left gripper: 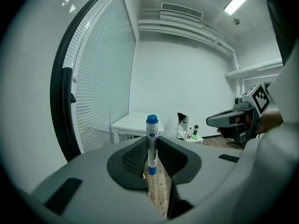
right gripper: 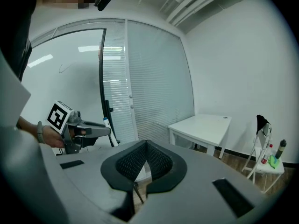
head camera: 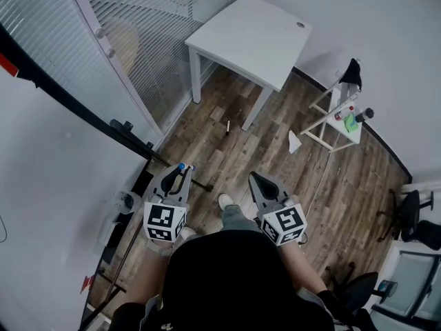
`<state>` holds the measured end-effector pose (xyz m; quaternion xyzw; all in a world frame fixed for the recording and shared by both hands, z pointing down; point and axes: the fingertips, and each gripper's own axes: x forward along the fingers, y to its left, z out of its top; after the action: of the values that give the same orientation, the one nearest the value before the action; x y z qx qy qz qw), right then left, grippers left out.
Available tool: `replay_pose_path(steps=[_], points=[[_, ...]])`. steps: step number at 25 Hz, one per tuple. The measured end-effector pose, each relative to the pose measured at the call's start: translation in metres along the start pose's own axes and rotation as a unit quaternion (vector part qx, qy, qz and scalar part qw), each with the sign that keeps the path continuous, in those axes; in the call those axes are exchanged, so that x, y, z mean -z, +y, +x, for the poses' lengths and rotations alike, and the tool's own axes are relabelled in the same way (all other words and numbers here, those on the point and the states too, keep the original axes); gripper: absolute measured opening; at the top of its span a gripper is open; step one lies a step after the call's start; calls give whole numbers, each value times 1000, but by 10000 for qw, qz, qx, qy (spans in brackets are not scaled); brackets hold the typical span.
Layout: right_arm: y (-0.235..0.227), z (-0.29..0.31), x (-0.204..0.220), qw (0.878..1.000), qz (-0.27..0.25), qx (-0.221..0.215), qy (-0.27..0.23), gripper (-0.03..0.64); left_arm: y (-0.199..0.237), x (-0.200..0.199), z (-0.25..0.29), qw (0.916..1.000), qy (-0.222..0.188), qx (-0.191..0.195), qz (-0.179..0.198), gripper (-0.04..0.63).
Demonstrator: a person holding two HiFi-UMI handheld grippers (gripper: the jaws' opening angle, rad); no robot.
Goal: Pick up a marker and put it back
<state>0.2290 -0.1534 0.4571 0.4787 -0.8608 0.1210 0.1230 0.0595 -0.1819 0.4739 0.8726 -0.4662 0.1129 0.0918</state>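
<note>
Our left gripper (left gripper: pixel 151 160) clamps a white marker with blue cap (left gripper: pixel 152 139), held upright over the wood-plank floor (head camera: pixel 275 157) beside the large white board (head camera: pixel 41 178). Our right gripper (right gripper: pixel 145 160) is empty, jaws together. Pick-up looks done; we judge the return remains.

Left gripper (head camera: pixel 180 174) at 7 o'clock in the head view, jaws clamped on an upright marker (left gripper: pixel 152 143), right gripper (head camera: pixel 256 180) at 5 o'clock, jaws pressed together with nothing between, both pointing toward 12 o'clock, forearms held close to the torso.
</note>
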Motion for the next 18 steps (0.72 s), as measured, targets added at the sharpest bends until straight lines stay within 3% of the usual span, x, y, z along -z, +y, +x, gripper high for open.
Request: replay_pose_path(steps=[8, 18], points=[[14, 21, -5, 9993, -90, -373, 41, 28, 15, -9, -18, 9995, -140, -274, -96, 78], [58, 61, -13, 9924, -302, -1186, 121, 28, 61, -3, -68, 9923, -169, -1198, -278, 78]])
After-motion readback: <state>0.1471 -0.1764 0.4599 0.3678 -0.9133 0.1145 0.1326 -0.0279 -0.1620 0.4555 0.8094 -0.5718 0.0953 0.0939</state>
